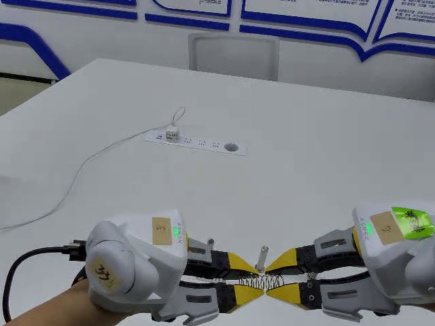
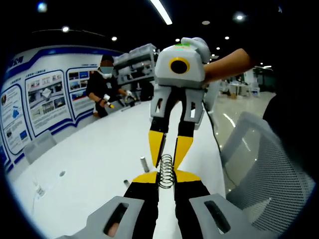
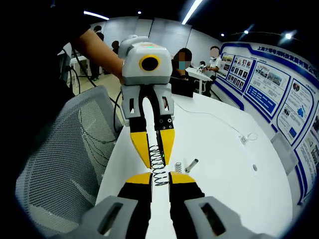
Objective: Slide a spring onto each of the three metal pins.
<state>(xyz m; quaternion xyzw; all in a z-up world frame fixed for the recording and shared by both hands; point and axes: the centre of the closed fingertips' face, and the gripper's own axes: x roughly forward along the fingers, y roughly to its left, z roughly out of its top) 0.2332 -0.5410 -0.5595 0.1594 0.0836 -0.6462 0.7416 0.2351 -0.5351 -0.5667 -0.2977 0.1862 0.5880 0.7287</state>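
Spring [image 1: 262, 281] is seen in head view at the near table [image 1: 306, 170] edge, clamped end to end by left gripper [image 1: 258, 280] and right gripper [image 1: 268, 280], just near of an upright pin [image 1: 263, 257]. Left gripper view: spring is gripped by both jaw pairs. Right gripper view: same grip, pin just right.

Facing gripper views, spring [image 2: 166, 171] shared

Head view: left gripper [image 1: 261, 279] housing cut off by bottom edge; right gripper [image 1: 267, 280] housing cut off by right and bottom edges. Both ends of spring [image 1: 253, 279] covered by yellow jaw tips. Base of pin [image 1: 263, 257] hidden behind tips; second pin [image 1: 211, 242] mostly hidden behind left gripper. White cable [image 1: 81, 166] exits left edge; black cable [image 1: 27, 261] exits bottom edge. Power strip [image 1: 197, 143] markings too small to read. Wall panels [image 1: 306, 10] cut off by top edge, text illegible.
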